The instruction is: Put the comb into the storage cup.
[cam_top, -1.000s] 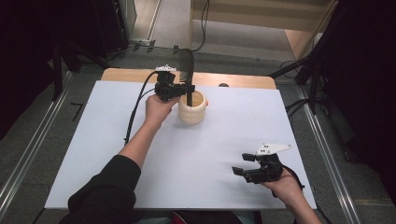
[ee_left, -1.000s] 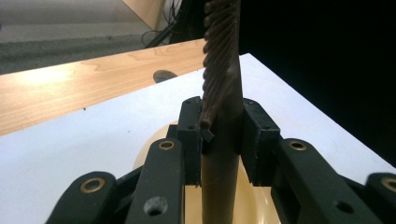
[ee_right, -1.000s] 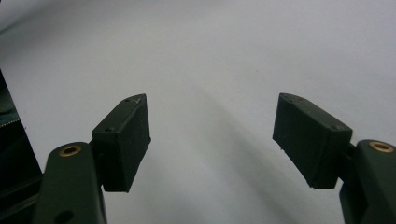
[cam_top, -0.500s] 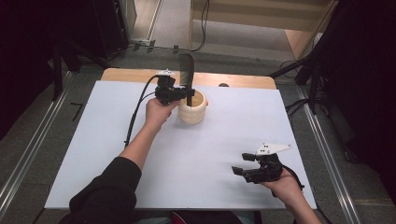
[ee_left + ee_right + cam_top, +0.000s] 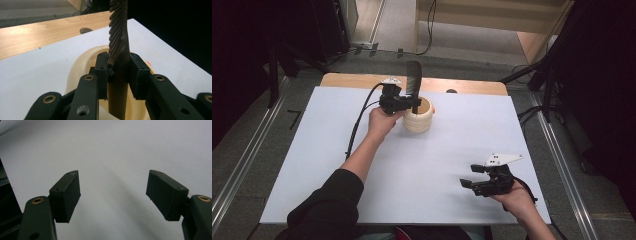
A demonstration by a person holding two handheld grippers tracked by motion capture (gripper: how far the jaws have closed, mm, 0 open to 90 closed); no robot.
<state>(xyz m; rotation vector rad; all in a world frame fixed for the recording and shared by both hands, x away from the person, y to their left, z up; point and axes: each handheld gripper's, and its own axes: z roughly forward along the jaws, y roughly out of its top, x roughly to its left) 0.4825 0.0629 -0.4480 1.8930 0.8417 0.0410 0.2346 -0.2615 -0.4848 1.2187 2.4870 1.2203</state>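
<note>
- Right gripper (image 5: pixel 473 181) sat near the front right of the white table (image 5: pixel 312 165), jaws spread wide, nothing between them.
- Left gripper (image 5: pixel 414 104) was clamped on a dark brush (image 5: pixel 413 80): smooth brown handle, ribbed dark head above, standing upright.
- Brush handle went down into the cream ribbed pot (image 5: pixel 419 120), far-centre of the table.

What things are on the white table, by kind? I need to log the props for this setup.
Black comb, upright, clamped in the left gripper: 1
Cream round holder beneath the comb: 1
Handheld grippers, including the right gripper, open with nothing between its jaws: 2
Small orange thing behind the holder, too hidden to identify: 1
Total: 5
</note>
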